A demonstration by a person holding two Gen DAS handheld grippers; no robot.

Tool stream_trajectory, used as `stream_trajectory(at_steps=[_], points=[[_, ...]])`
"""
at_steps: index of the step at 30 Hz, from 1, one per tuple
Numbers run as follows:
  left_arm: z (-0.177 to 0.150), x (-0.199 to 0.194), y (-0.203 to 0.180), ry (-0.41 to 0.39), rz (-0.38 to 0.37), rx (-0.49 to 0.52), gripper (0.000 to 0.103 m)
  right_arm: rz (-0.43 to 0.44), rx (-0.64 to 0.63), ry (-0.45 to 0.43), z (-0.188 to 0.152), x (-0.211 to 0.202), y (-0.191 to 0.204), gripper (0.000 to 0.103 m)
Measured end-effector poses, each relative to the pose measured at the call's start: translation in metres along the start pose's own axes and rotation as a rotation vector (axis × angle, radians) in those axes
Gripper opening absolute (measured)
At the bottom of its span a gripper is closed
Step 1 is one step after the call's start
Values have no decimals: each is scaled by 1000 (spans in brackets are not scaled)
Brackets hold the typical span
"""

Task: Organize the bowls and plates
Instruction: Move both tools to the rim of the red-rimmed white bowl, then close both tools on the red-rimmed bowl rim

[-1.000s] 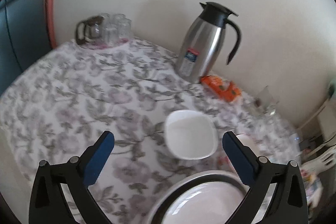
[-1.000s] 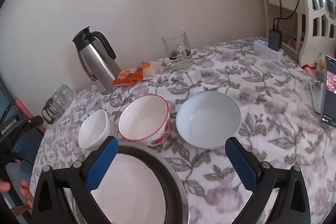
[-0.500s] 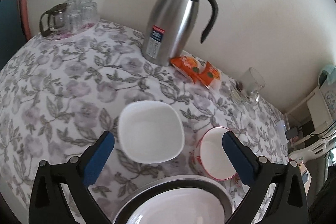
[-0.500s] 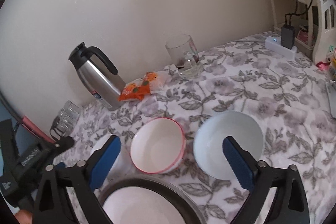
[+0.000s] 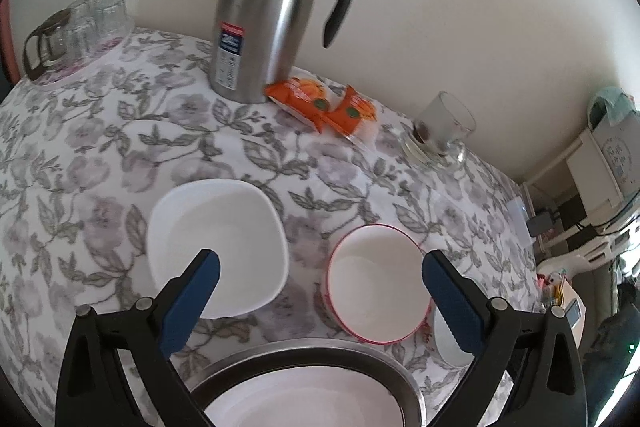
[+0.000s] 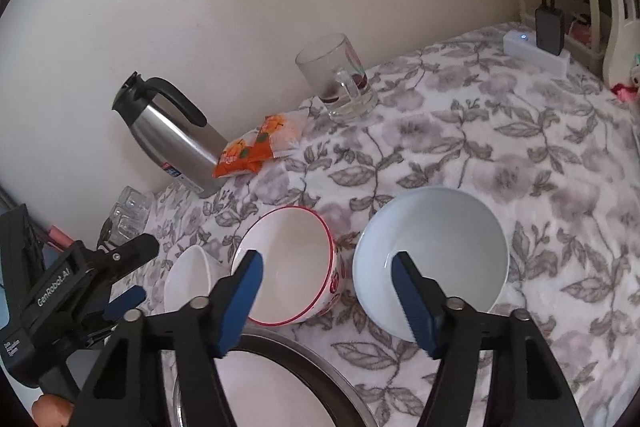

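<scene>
hovering nearest: left gripper (image 5: 320,273) and right gripper (image 6: 326,275), both gaping wide, gripping nothing. sitting just beneath: metal-rimmed plate (image 5: 320,351). resting beyond on floral tablecloth (image 6: 500,131): square white bowl (image 5: 218,223), red-rimmed bowl (image 6: 294,247), pale blue bowl (image 6: 440,231), side by side. standing farthest, against wall: steel thermos (image 5: 264,23), orange packets (image 5: 324,105), glass mug (image 6: 340,79).

I count three bowls on my table: a square white bowl (image 5: 216,247), a red-rimmed bowl (image 6: 286,265) and a pale blue bowl (image 6: 432,251). One metal-rimmed plate (image 5: 308,383), one steel thermos (image 5: 268,7), one glass mug (image 6: 340,79), two orange snack packets (image 5: 324,105).
</scene>
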State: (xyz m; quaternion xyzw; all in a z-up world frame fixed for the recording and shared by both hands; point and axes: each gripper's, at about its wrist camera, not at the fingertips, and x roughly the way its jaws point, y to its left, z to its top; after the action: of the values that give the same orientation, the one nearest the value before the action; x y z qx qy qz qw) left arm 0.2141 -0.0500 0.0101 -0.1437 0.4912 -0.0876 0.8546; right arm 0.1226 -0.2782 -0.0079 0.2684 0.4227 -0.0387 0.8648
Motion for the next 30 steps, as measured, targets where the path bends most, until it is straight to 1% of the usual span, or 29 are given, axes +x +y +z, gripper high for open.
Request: stream_trajectory(at_steps=[2, 4, 5, 6, 9, 10, 13, 15, 17, 18, 19, 21, 23, 25, 27, 30], points=[[0, 6, -3, 19, -16, 6, 92, 21, -5, 15, 0, 4, 1, 59], [0, 10, -5, 34, -32, 9, 83, 40, -8, 26, 0, 7, 2, 55], [0, 13, -6, 41, -38, 11, 81, 48, -13, 30, 0, 8, 4, 53], [0, 15, -6, 45, -44, 14, 77, 54, -18, 36, 0, 9, 5, 51], [0, 21, -9, 57, -57, 21, 68, 65, -37, 54, -1, 15, 8, 40], [-1, 24, -10, 64, -60, 23, 63, 67, -41, 60, -2, 18, 9, 39], [-3, 33, -12, 89, -67, 34, 61, 72, -47, 84, -5, 25, 10, 38], [-4, 37, -14, 96, -66, 40, 60, 65, -48, 99, -6, 30, 10, 34], [-5, 41, -15, 102, -64, 49, 60, 55, -46, 115, -8, 34, 10, 34], [-5, 42, -15, 105, -64, 51, 58, 52, -47, 121, -8, 36, 10, 32], [-5, 44, -15, 109, -63, 53, 54, 51, -49, 128, -9, 39, 10, 31], [-5, 46, -15, 116, -63, 54, 50, 50, -52, 135, -10, 41, 10, 31], [-6, 49, -15, 120, -64, 57, 48, 46, -48, 144, -10, 44, 10, 31], [-7, 52, -15, 125, -60, 62, 43, 42, -49, 152, -11, 47, 10, 28], [-7, 55, -15, 131, -58, 65, 39, 38, -50, 157, -12, 50, 10, 27], [-8, 59, -15, 140, -48, 72, 37, 24, -44, 172, -13, 54, 8, 27]])
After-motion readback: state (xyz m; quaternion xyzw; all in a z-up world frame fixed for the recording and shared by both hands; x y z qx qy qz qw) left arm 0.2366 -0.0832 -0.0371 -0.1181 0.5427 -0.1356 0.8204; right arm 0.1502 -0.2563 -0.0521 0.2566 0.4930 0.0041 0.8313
